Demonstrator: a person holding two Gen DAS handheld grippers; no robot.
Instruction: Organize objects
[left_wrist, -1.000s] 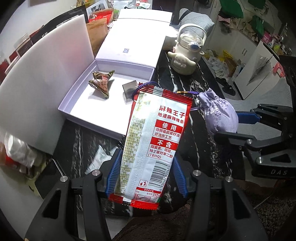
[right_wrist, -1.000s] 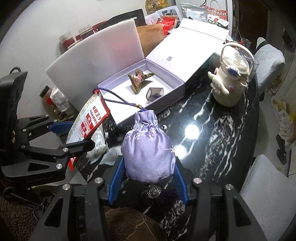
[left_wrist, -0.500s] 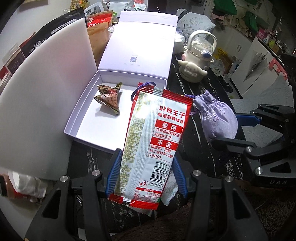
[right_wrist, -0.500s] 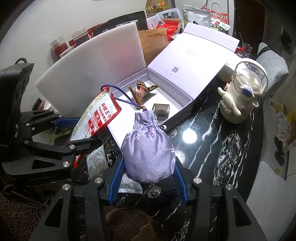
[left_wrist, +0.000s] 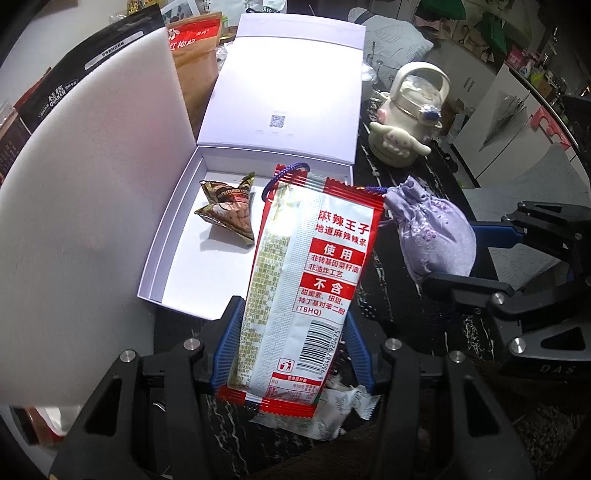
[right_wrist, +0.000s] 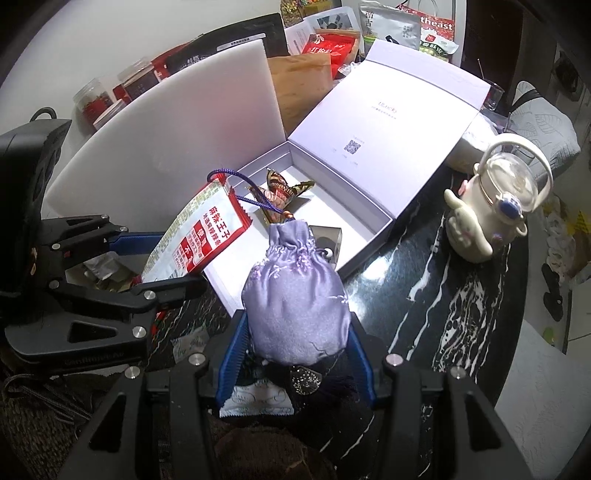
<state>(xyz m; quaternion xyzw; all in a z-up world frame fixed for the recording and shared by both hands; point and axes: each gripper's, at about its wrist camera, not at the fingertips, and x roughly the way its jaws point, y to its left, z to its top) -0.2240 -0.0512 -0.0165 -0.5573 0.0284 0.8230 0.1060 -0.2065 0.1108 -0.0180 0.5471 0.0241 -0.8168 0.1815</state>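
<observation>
- Between the blue pads of the left gripper (left_wrist: 291, 354), a red-and-white snack packet (left_wrist: 310, 280) is clamped by its lower end; its upper end is held over the near edge of the open white box (left_wrist: 177, 229).
- By the right gripper (right_wrist: 295, 354), closed on its lower half, a lilac drawstring pouch (right_wrist: 295, 295) is held upright, its gathered neck pointing toward the box; whether it touches the table cannot be told.
- From the pouch neck a purple cord (right_wrist: 236, 184) is looped behind the top of the snack packet.
- Inside the box a brown triangular foil packet (left_wrist: 229, 206) is lain on the white floor; a small grey cup (right_wrist: 328, 240) is seen just behind the pouch, at the box's near wall.
- The box lid (right_wrist: 391, 110) is folded back, a printed code on its inner face.
- A white foam board (left_wrist: 92, 192) is stood along the box's left side.
- A cream teapot (right_wrist: 495, 206) with a glass lid is set on the black marble table (right_wrist: 424, 314), right of the box.
- Assorted bags and jars are stacked behind the board.
- A white sachet (left_wrist: 332, 410) is lain under the left gripper.
</observation>
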